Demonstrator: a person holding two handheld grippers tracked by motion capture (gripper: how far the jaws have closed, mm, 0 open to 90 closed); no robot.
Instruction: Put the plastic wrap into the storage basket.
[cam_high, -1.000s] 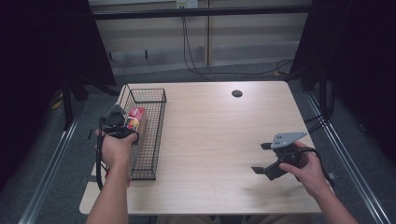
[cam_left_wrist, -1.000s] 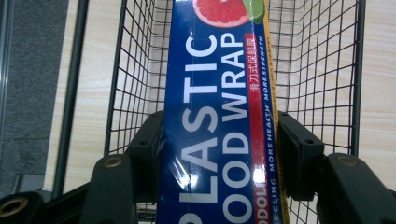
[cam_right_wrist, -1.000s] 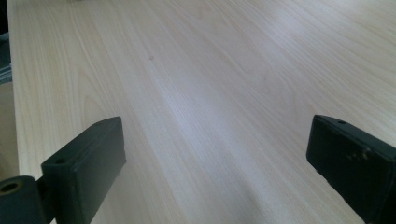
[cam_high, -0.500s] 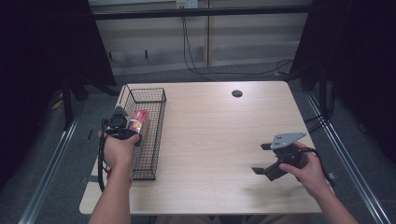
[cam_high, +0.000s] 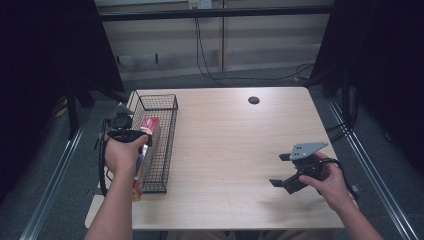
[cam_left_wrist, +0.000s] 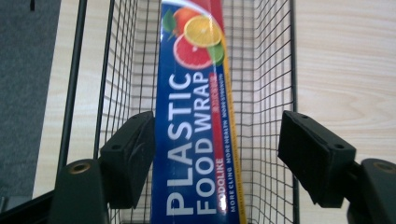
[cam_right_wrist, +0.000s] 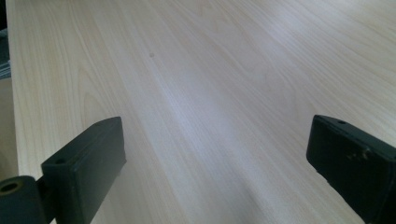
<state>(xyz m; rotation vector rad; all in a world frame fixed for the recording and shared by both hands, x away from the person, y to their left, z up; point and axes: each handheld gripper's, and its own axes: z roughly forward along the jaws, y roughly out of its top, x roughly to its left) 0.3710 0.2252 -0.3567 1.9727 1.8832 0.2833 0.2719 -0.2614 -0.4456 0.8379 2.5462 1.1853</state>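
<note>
A long blue box of plastic food wrap with fruit printed on it lies lengthwise in a black wire basket at the table's left edge. From above, the box's red end shows inside the basket. My left gripper hovers over the basket's near half. Its jaws have just been opening; the box sits between them, the right pad stands well off it, and the left gripper is open. My right gripper is held open above bare table at the front right, with nothing between its pads.
The light wooden table has a dark round cable hole near its far edge. Metal rails run along the floor on both sides. Cables hang down the wall behind the table.
My left gripper has opened and let go of the box, and the hand has lifted slightly over the basket. The right hand has stayed where it was.
</note>
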